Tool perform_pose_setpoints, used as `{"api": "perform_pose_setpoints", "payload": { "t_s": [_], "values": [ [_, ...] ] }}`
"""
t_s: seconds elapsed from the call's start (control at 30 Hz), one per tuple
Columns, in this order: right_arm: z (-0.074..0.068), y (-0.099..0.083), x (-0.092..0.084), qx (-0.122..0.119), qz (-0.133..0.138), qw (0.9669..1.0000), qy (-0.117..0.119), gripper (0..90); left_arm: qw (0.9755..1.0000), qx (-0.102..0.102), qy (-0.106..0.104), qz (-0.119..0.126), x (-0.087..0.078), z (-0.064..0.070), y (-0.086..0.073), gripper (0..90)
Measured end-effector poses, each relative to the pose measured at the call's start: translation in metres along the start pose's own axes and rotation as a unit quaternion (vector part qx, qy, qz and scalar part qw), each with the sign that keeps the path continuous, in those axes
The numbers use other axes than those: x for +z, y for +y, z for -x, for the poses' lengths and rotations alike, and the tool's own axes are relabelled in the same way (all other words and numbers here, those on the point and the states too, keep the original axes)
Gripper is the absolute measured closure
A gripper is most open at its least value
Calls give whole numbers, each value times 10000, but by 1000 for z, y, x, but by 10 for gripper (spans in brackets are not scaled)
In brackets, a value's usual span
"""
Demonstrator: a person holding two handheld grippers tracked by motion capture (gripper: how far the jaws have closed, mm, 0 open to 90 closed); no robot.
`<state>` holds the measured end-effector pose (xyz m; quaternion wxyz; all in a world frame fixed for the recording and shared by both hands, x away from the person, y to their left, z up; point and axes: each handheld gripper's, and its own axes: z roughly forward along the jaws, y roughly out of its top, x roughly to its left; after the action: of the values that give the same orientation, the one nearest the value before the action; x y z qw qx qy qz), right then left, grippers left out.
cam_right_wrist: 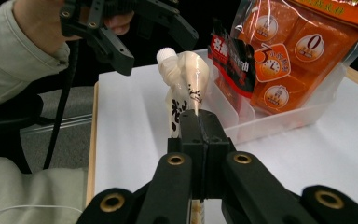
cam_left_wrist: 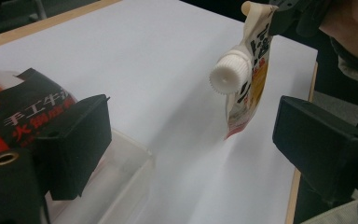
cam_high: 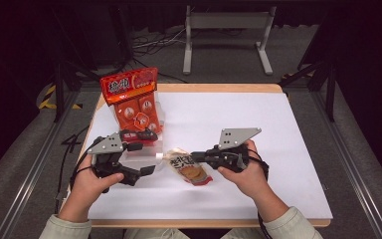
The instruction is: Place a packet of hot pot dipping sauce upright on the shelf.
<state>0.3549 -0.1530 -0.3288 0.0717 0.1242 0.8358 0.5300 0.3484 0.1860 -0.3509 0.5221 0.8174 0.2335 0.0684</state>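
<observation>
Nearest you, your sleeves and hands come in at the table's near edge, white sheet under everything. Your right gripper has its jaws pressed together on the top edge of the pouch; in the right gripper view the pads meet on the crumpled film just below the neck of the pouch. The pouch hangs off the sheet in the left gripper view, tilted, its lower end toward the table, its white ribbed cap facing your left gripper. In the high view the pouch sits near the table's middle front, between your two grippers, cap end toward the left. Your left gripper stands with jaws wide apart, nothing between them, just beside the cap and not touching it; in its own view the cap lies in the gap ahead of the two black jaws. Just past the left gripper, a clear tray rests on the sheet, one wall close to the left jaw. A red-orange bag stands upright in that tray, with a darker packet at its front. Beyond the table's far edge, a grey metal stand and cables lie on the floor.
</observation>
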Motion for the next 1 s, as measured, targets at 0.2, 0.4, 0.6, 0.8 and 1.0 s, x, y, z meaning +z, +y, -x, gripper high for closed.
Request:
{"api": "perform_pose_setpoints", "payload": {
  "t_s": [0.2,0.4,0.6,0.8,1.0],
  "values": [
    [-2,1,-2,-82,180,9998,25,900,9992,63,-164,365,9,5,1,104],
    [-4,0,1,-113,217,9997,55,900,9991,55,-313,295,25,9,-1,107],
    [-8,0,5,-140,248,9995,109,900,9984,123,-477,281,39,14,-2,165],
    [-10,1,6,-143,312,9993,145,900,9978,165,-597,247,51,16,-6,290],
    [-9,0,6,-161,367,9991,119,900,9967,254,-727,269,59,16,-10,407]
  ]
}}
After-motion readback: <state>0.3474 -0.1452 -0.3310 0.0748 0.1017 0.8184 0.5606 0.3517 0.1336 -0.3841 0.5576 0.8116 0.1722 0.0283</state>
